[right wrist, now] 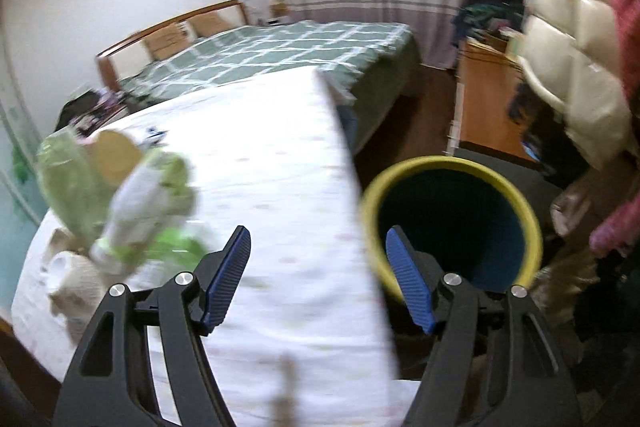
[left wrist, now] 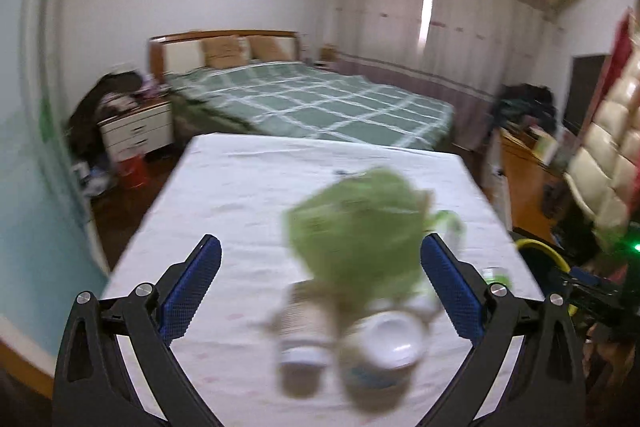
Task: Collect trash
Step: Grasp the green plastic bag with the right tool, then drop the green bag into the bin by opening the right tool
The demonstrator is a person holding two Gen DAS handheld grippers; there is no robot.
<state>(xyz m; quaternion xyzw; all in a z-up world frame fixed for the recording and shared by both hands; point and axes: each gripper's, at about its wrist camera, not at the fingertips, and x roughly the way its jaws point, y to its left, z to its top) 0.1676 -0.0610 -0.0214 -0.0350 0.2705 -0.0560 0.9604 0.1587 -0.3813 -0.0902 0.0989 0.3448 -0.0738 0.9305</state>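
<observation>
Left wrist view shows the left gripper (left wrist: 320, 279) wide open and empty above the trash pile (left wrist: 356, 267) on the white table (left wrist: 224, 195). The right gripper (right wrist: 318, 275) is also released, empty, beside the yellow-rimmed bin (right wrist: 452, 167). Trash remains uncollected, so most work seems left

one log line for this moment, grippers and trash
left gripper: open, empty | right gripper: open, empty | trash pile: on table | bin: beside table

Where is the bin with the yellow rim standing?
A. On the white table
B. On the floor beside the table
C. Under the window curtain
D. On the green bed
B: the bin stands below the edge of the white table, next to it.
</observation>
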